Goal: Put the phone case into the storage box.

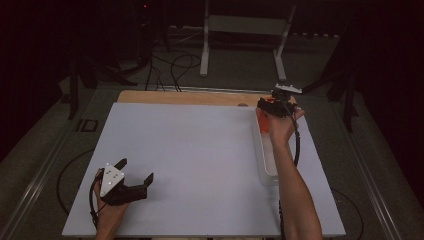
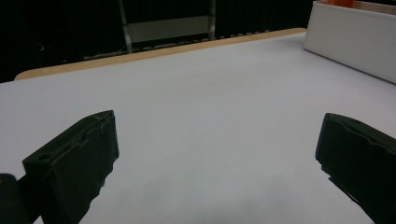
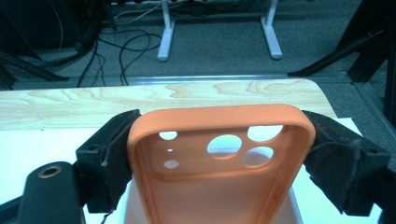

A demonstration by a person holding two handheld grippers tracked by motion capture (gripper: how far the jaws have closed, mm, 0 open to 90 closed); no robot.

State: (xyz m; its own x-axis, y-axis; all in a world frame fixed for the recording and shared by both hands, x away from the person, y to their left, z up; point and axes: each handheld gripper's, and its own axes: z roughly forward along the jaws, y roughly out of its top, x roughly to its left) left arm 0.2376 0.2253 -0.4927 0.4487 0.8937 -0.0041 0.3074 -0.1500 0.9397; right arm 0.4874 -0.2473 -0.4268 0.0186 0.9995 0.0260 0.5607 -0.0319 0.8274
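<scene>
An orange phone case (image 3: 219,163) with camera cut-outs is clamped across its width between the two black jaws of my right gripper (image 3: 219,158). In the high view that right gripper (image 1: 274,107) is at the far end of the white tray (image 1: 261,155), with the orange phone case (image 1: 263,122) showing under the hand. My left gripper (image 1: 136,171) rests near the table's front left, jaws wide apart and nothing between them. In the left gripper view the left gripper (image 2: 217,135) faces bare white table, with the tray's wall (image 2: 355,39) at the upper right.
A white sheet (image 1: 190,160) covers the table, with a strip of bare wood (image 1: 185,96) at its far edge. Beyond the table are a white metal stand (image 1: 245,35) and loose cables (image 1: 170,65) on the floor. The room around is dark.
</scene>
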